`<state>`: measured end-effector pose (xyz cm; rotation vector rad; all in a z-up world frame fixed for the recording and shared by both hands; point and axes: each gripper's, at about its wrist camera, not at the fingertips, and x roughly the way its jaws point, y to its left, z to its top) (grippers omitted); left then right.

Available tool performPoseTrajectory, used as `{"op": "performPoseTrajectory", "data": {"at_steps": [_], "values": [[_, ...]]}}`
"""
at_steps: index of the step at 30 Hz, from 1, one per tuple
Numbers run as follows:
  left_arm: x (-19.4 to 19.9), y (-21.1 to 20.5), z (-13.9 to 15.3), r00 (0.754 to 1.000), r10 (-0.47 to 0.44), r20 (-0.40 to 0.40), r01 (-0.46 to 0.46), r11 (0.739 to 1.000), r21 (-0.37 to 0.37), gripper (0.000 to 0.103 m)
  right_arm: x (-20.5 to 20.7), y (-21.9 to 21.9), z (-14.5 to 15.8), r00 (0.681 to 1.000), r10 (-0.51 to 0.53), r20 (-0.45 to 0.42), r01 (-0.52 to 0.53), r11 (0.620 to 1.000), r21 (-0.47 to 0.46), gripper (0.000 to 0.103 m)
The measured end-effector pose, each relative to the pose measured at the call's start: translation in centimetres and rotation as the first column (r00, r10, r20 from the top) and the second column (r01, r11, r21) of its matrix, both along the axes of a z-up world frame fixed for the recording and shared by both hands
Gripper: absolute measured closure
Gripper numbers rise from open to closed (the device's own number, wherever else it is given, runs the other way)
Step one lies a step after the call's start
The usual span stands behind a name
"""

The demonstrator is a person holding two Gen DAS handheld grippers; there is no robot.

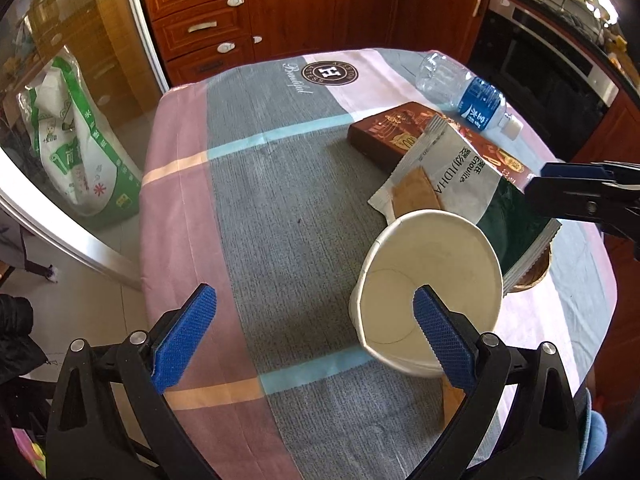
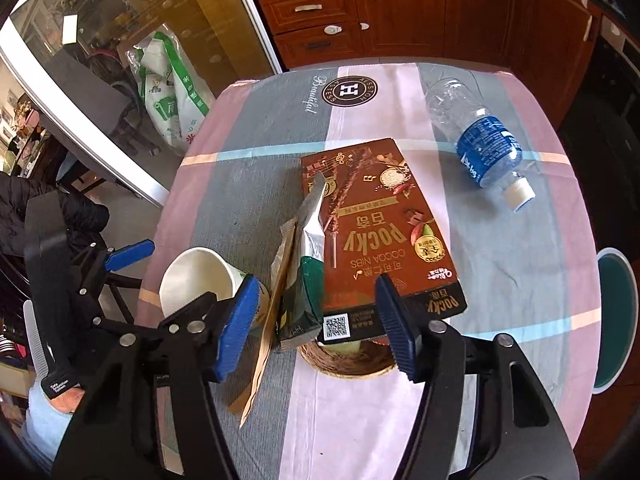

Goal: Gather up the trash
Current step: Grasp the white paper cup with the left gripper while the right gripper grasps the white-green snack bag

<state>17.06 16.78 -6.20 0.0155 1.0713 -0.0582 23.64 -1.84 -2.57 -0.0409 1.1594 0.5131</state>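
Tablecloth holds 1 cup, 1 bottle, 1 box.

Checked tablecloth, wooden cabinets, oven

White paper cup, brown Pocky box, pink-grey-striped tablecloth, blue-labelled bottle.

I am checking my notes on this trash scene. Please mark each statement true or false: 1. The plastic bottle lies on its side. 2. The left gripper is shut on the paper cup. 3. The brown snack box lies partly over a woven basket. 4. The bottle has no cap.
1. True: the plastic bottle lies flat on the tablecloth.
2. False: the left gripper is open, and the paper cup is ungripped.
3. True: the brown snack box overlaps the woven basket.
4. False: it has a white cap.
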Motion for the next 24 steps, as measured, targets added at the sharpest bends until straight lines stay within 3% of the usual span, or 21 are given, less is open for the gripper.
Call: {"op": "performPoseTrajectory", "data": {"at_steps": [4,10,14,15,17,20,24], "values": [[-0.8,0.8,-0.3,1.000,0.008,0.002,-0.008,1.000,-0.026,0.005,0.5,1.5,-1.2,0.999,0.028,-0.023,-0.028,1.000,-0.015,0.064],[-2.0,0.3,-0.8,0.999,-0.037,-0.022,0.036,0.998,-0.056,0.017,0.2,2.8,-2.2,0.997,0.063,-0.035,-0.064,0.998,-0.019,0.086],[-2.8,-0.3,-1.4,0.998,-0.053,-0.037,0.051,0.997,-0.052,0.027,-0.8,3.2,-1.9,0.996,0.089,-0.008,-0.089,0.996,-0.013,0.090],[-3.0,-0.3,-1.6,0.998,-0.051,-0.043,0.049,0.997,-0.052,0.035,-1.1,3.2,-1.8,0.996,0.092,-0.004,-0.092,0.996,-0.013,0.090],[-3.3,-0.3,-2.0,0.997,-0.043,-0.057,0.040,0.998,-0.057,0.063,-1.6,3.2,-1.6,0.995,0.095,0.003,-0.095,0.995,-0.010,0.090],[-3.8,0.0,-2.2,0.998,-0.018,-0.064,0.013,0.997,-0.077,0.092,-2.1,2.8,-1.0,0.996,0.091,0.015,-0.091,0.996,0.000,0.090],[-4.8,-0.4,-1.6,0.999,-0.005,-0.037,0.002,0.998,-0.067,0.098,-2.8,2.0,0.1,0.995,0.084,0.045,-0.084,0.996,0.004,0.090]]}}
